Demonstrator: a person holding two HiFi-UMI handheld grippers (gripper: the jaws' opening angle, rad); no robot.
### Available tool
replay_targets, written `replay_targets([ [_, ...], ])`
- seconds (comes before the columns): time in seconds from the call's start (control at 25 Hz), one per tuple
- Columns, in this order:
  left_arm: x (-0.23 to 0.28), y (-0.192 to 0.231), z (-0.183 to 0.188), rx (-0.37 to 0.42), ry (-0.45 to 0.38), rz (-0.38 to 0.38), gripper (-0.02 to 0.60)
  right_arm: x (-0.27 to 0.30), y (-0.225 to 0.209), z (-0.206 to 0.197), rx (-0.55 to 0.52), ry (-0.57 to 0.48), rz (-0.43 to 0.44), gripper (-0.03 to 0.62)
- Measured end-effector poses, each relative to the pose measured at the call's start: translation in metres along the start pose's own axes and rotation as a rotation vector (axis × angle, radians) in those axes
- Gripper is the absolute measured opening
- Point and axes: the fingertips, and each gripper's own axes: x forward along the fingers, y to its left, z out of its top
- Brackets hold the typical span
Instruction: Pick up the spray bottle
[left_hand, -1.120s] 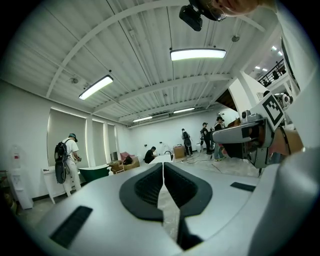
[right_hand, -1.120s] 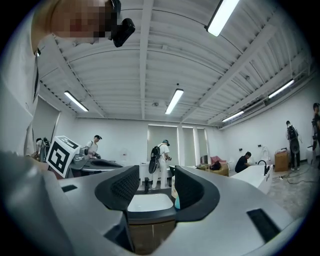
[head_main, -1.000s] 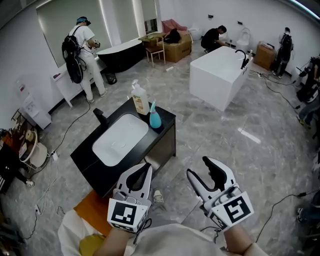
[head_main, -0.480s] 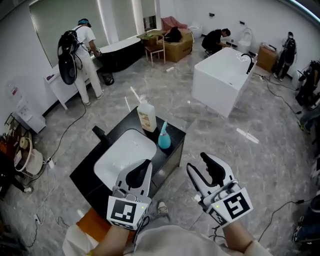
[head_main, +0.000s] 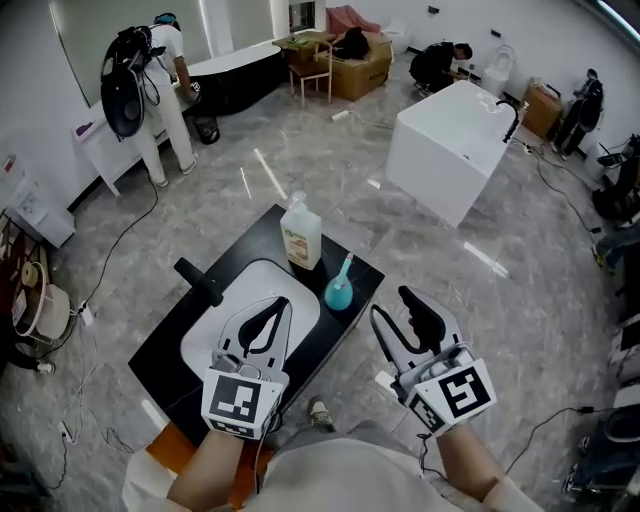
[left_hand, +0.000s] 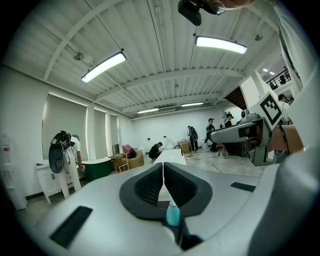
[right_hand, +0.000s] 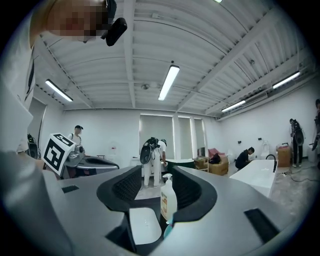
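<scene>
Farthest: boxy white tub (head_main: 455, 140). Nearer: matte black vanity (head_main: 160, 350) with rounded glossy white basin (head_main: 200, 330) and black faucet (head_main: 198, 282). 2 bottles upright at right edge: pale plastic pump bottle (head_main: 301, 235); just beside it, bulbous teal spray bottle (head_main: 339, 291), unobstructed. Left gripper (head_main: 275, 303) over basin, jaws pressed together, empty. Right gripper (head_main: 392, 303) beside vanity, jaws spread, just narrowed, nothing between.

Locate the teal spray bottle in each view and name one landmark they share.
Head view: spray bottle at centre, just below-right of the soap bottle.
Left gripper view: spray bottle low centre.
Right gripper view: spray bottle, a teal sliver low centre, below the soap bottle.
Shared landmark: the white bathtub, beyond it in every view.
</scene>
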Motion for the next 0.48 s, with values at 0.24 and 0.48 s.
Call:
replay_targets([
  [0.24, 0.020, 0.010, -0.019, -0.043, 0.046, 0.013, 0.025, 0.029, -0.013, -0.026, 0.004, 0.066, 0.002, 0.221],
  [0.48, 0.047, 0.013, -0.032, -0.058, 0.104, 0.044, 0.025, 0.053, -0.030, -0.051, 0.063, 0.088, 0.066, 0.246],
])
